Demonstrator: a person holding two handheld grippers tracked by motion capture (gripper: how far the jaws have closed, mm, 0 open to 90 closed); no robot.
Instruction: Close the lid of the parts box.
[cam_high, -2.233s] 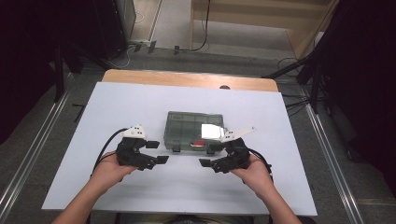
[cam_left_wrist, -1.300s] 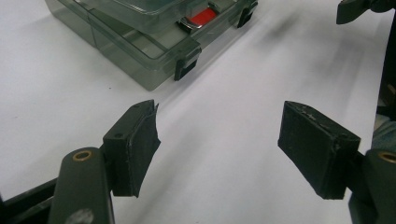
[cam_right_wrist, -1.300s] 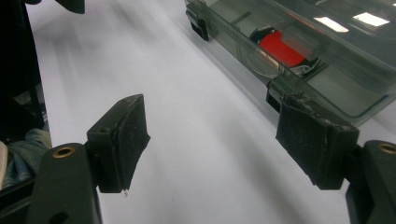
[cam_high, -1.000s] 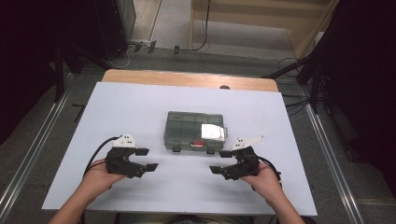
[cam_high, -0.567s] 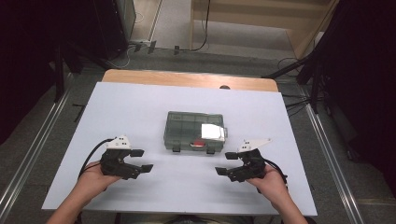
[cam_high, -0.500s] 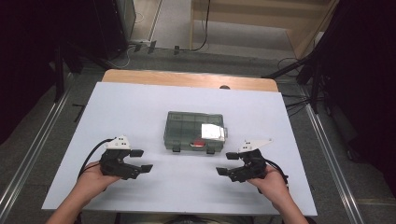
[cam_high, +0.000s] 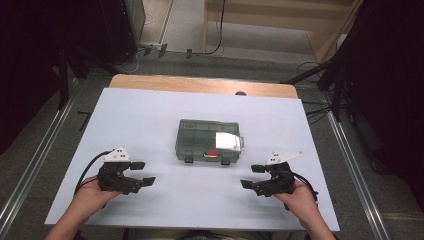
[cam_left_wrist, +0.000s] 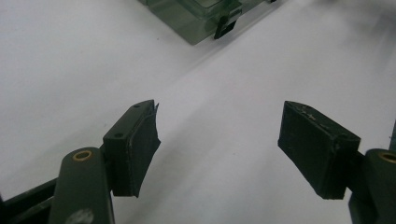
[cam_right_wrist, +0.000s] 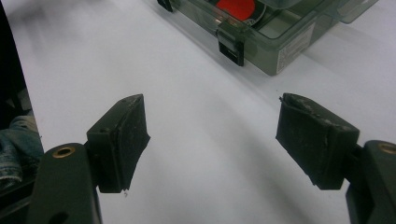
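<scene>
**Squaring up to the box from both sides**

Looking down from the high view, I see the green compartment box (cam_high: 208, 141) at the centre of the frame on the white worktop (cam_high: 150, 115), its long axis running left to right and its two dark latches (cam_high: 225, 161) on the lower edge, facing me. My left gripper (cam_high: 140, 173) sits at lower left and my right gripper (cam_high: 252, 176) at lower right, both well apart from the box; I judge the right one slightly nearer. In the right gripper view a latch (cam_right_wrist: 232, 45) lies ahead at upper centre, with something red (cam_right_wrist: 239, 8) inside the box. Both sets of fingers (cam_left_wrist: 133, 144) stand wide, holding and touching nothing.
</scene>
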